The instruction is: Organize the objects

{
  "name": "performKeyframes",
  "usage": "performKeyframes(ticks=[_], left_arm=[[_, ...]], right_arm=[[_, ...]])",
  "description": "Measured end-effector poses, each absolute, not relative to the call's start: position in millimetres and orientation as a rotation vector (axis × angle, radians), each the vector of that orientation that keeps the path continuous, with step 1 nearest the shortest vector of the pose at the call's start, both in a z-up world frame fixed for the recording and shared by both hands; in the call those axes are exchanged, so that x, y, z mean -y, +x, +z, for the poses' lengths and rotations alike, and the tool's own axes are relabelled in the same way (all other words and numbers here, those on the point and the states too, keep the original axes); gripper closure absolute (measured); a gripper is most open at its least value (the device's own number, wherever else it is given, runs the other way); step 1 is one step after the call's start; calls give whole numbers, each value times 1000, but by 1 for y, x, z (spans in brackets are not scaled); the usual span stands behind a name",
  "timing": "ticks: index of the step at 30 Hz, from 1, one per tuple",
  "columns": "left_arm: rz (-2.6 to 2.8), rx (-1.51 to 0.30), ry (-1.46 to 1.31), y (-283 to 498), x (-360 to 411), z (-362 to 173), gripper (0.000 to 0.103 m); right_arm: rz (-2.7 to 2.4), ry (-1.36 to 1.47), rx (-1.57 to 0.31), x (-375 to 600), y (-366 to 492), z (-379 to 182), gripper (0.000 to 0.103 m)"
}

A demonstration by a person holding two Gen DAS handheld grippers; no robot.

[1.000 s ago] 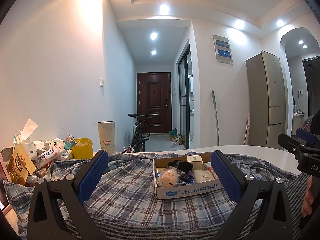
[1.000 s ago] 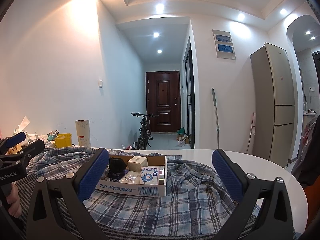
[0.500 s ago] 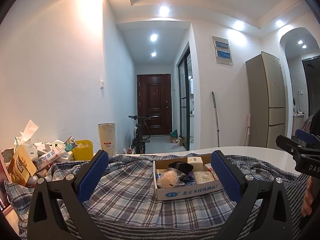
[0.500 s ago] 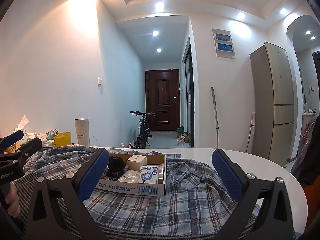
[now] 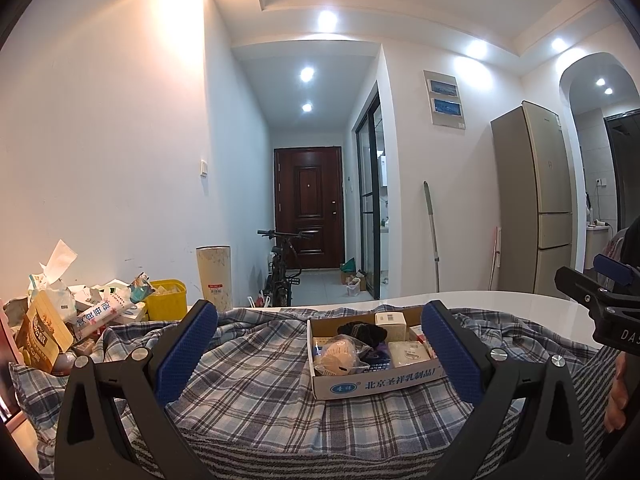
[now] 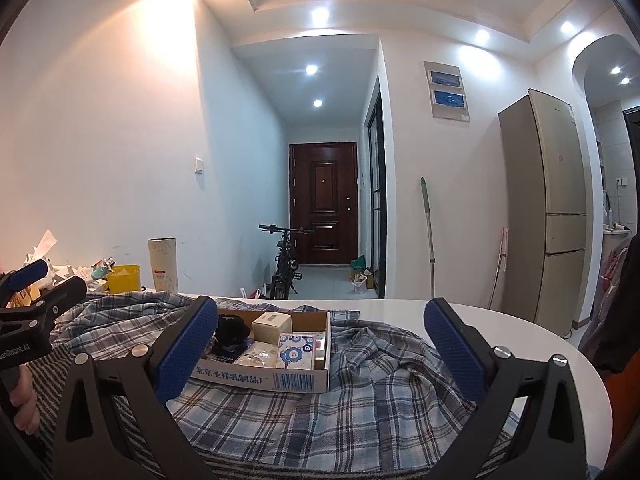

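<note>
A shallow cardboard box (image 5: 376,378) (image 6: 260,378) with blue Chinese print sits on a blue plaid shirt (image 5: 256,364) (image 6: 360,396) spread over a white table (image 6: 500,328). It holds a black bundle (image 5: 362,334), a cream carton (image 6: 272,326), a bagged round item (image 5: 338,356), a flower-print pack (image 6: 298,350) and other small items. My left gripper (image 5: 318,354) is open and empty, held back from the box. My right gripper (image 6: 320,350) is open and empty, also short of the box. Each gripper shows at the edge of the other's view.
A heap of snack bags, tissues and a yellow tub (image 5: 166,304) lies at the table's left end beside a tall paper roll (image 5: 214,276). A grey striped cloth (image 5: 256,448) lies at the near edge. A bicycle (image 5: 282,270), mop and fridge (image 5: 536,204) stand beyond.
Both views have drifted down a little, so the box sits slightly lower and the ceiling shows more. Both grippers stay open and empty.
</note>
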State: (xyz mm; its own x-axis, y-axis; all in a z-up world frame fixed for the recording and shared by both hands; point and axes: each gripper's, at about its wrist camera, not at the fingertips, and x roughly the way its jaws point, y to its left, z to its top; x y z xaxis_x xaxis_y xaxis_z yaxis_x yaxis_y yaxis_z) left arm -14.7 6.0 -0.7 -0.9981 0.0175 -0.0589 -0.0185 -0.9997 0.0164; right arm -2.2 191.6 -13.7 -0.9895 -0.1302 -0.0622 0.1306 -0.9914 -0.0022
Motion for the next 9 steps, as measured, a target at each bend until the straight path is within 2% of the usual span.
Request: performKeyframes(ticks=[9], left_arm=[[3124, -27, -91, -14, -5, -1, 0]], right_arm=[[-3010, 120, -51, -185, -6, -14, 0]])
